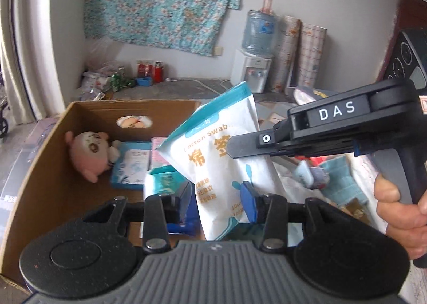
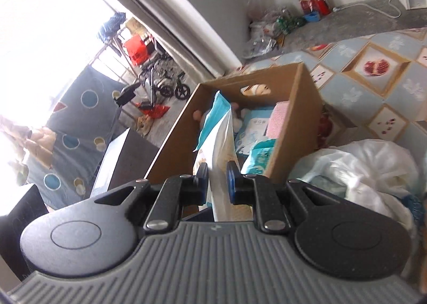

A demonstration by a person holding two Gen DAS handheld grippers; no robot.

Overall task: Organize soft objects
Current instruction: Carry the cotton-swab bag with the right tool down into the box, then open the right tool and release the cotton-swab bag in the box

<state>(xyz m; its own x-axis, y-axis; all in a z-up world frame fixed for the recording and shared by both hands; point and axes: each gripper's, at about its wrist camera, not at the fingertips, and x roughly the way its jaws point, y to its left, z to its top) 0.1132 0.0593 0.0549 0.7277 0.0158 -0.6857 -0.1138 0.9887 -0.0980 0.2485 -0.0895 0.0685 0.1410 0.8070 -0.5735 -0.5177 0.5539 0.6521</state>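
Observation:
A white and teal bag of cotton swabs (image 1: pixel 213 160) hangs upright over the near right corner of an open cardboard box (image 1: pixel 40 170). My right gripper (image 1: pixel 230 147) comes in from the right and is shut on the bag's upper part. In the right wrist view the bag (image 2: pixel 221 143) stands edge-on between the pads of that right gripper (image 2: pixel 217 178). My left gripper (image 1: pixel 217 200) stands open around the bag's lower part, its left pad clear of it. Inside the box lie a pink plush toy (image 1: pixel 88 152), a blue and white packet (image 1: pixel 133 165) and a teal tissue pack (image 1: pixel 162 178).
A person's hand (image 1: pixel 400 210) holds the right gripper's handle. A white plastic bag (image 2: pixel 360 170) and a teal towel (image 1: pixel 339 178) lie right of the box (image 2: pixel 293 117) on a patterned cover (image 2: pixel 373 69). A water dispenser (image 1: pixel 253 69) stands by the far wall.

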